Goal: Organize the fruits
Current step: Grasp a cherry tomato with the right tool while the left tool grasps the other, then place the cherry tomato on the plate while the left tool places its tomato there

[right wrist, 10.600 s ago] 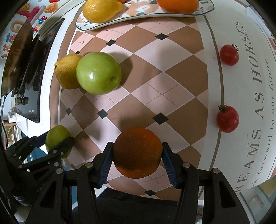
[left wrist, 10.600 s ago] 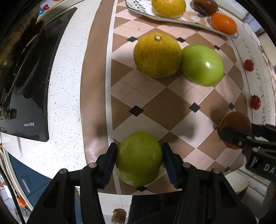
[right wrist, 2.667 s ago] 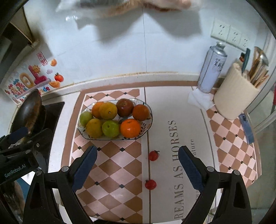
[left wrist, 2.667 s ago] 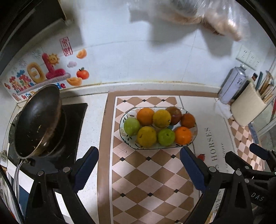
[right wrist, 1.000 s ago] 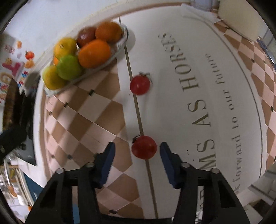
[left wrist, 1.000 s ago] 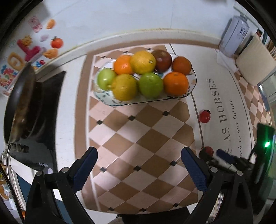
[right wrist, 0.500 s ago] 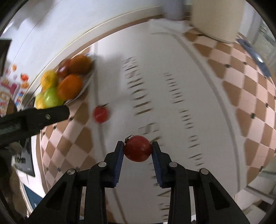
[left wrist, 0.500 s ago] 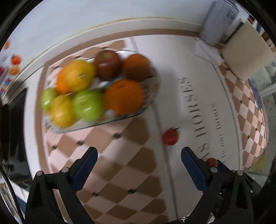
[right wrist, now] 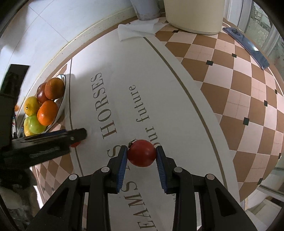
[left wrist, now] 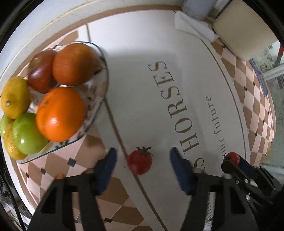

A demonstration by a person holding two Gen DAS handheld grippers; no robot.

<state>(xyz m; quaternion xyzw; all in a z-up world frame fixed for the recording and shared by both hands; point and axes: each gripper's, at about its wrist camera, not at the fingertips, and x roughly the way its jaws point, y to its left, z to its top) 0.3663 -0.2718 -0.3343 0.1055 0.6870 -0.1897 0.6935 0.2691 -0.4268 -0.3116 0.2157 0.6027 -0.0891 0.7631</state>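
We see our right gripper (right wrist: 142,156) pinching a small, glossy red tomato with a green stem (right wrist: 141,153) above the printed white mat (right wrist: 159,99), while our left gripper (left wrist: 142,165), fingers spread, straddles a second small red tomato (left wrist: 140,162) lying beside the heaped glass fruit bowl (left wrist: 99,99).

- White desk (right wrist: 53,46) covered by a brown-and-beige checked mat (right wrist: 248,99) with gold lettering.
- Patterned glass fruit plate (left wrist: 99,99) on the mat's checked part.
- Small red tomato (left wrist: 140,162) near the plate, on the mat.
- Cream ribbed container (right wrist: 193,16), grey can (right wrist: 146,8), white folded tissue (right wrist: 136,29), far from the plate.
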